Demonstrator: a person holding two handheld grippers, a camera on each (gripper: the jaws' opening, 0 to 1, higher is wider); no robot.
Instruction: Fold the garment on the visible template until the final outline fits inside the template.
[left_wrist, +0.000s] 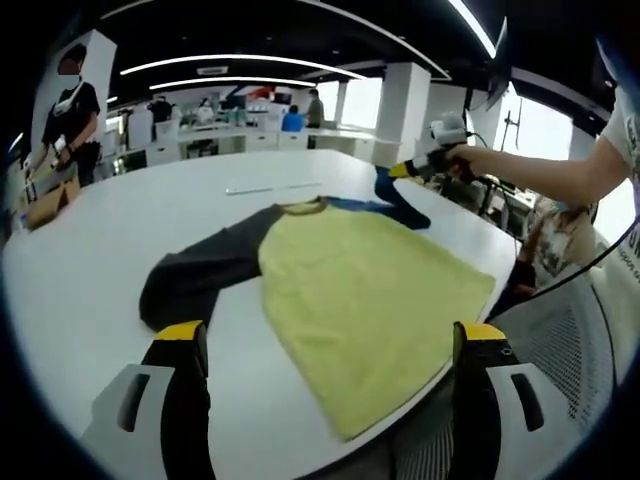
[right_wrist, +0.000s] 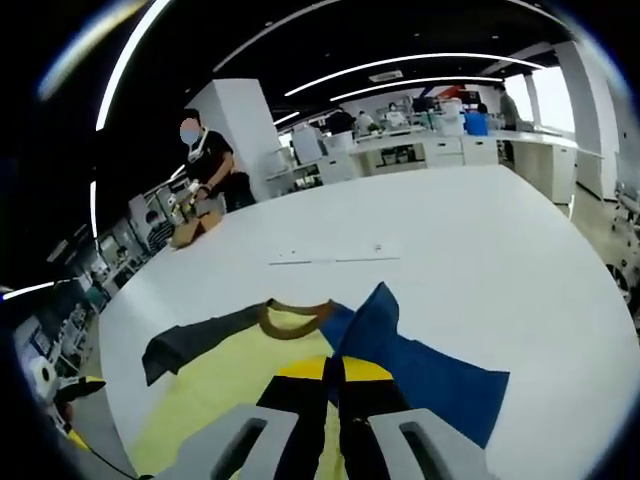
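Between my spread left gripper (left_wrist: 330, 345) jaws the garment (left_wrist: 370, 290) lies flat on the white table (left_wrist: 120, 220), touching neither jaw. My right gripper (right_wrist: 335, 385) jaws are pressed together on its blue sleeve (right_wrist: 420, 375), lifted beyond them.

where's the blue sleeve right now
In the right gripper view the blue sleeve lies on the white table, right of the brown collar, its near edge pinched in the right tool.
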